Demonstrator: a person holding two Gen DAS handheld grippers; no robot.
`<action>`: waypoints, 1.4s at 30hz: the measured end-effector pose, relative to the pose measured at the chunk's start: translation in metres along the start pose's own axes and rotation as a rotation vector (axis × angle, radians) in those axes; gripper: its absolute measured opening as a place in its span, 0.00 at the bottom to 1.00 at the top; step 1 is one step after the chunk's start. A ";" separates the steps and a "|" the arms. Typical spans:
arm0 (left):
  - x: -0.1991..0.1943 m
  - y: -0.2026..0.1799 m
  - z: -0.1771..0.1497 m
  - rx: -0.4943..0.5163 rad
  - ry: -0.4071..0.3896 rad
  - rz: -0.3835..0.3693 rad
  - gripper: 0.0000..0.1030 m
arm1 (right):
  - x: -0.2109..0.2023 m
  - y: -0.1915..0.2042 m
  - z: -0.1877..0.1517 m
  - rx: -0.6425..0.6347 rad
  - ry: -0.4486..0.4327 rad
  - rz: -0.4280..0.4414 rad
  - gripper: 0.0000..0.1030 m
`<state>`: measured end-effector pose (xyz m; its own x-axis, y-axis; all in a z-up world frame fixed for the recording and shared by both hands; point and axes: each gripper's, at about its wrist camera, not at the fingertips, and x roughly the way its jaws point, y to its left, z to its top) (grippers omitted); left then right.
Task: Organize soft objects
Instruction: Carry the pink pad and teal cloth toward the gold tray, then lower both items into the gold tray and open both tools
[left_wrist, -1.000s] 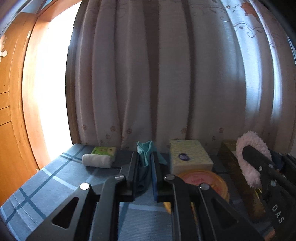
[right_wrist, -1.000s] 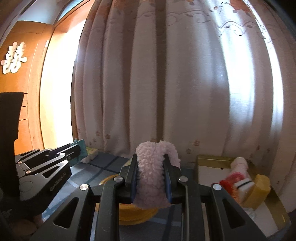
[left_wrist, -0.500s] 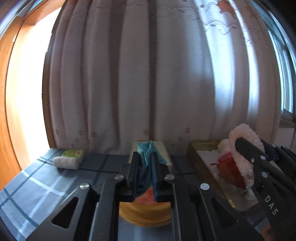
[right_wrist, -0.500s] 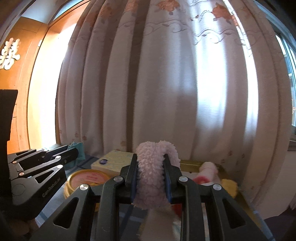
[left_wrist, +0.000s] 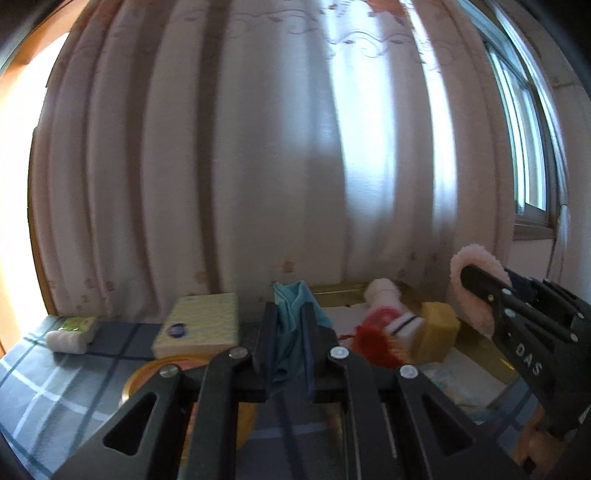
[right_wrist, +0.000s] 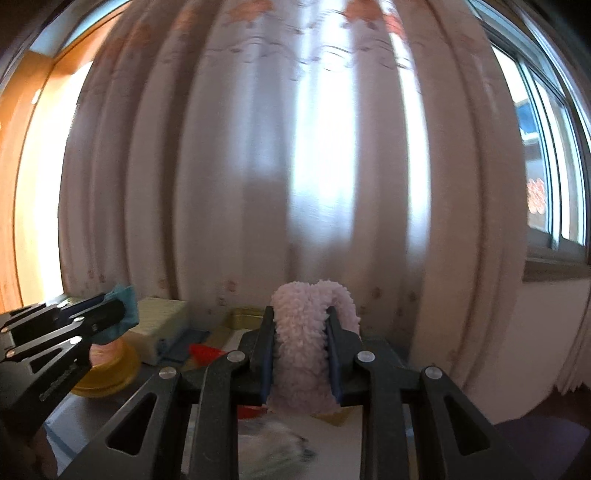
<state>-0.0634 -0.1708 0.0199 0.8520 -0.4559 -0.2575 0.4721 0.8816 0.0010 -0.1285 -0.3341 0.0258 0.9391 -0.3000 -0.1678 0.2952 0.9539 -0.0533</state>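
With my left gripper (left_wrist: 289, 332) clamped on the teal cloth (left_wrist: 291, 314) and my right gripper (right_wrist: 300, 343) pinching the pink fluffy piece (right_wrist: 308, 339), both just short of the gold box (left_wrist: 476, 354), I should lower each well inside its rim before letting go.

A blue-grey checked tablecloth (left_wrist: 48, 384) covers the surface. Left of the left gripper (left_wrist: 290, 332) lie a yellow tissue box (left_wrist: 199, 325) and, farther left, a white roll (left_wrist: 68, 339). A round yellow tin (left_wrist: 147, 373) sits just below-left; a gold-rimmed tray (left_wrist: 480, 354) lies right.
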 end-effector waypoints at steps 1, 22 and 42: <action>0.000 -0.005 0.001 0.006 0.000 -0.008 0.10 | 0.001 -0.006 0.000 0.007 0.004 -0.009 0.26; 0.049 -0.047 0.044 0.038 0.052 -0.136 0.10 | 0.051 -0.034 0.040 -0.012 0.129 0.039 0.26; 0.109 -0.043 0.056 -0.079 0.262 -0.044 1.00 | 0.188 -0.037 0.053 0.305 0.577 0.354 0.74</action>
<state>0.0217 -0.2648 0.0458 0.7385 -0.4560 -0.4966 0.4794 0.8731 -0.0886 0.0462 -0.4260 0.0488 0.7704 0.1533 -0.6188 0.1066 0.9260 0.3621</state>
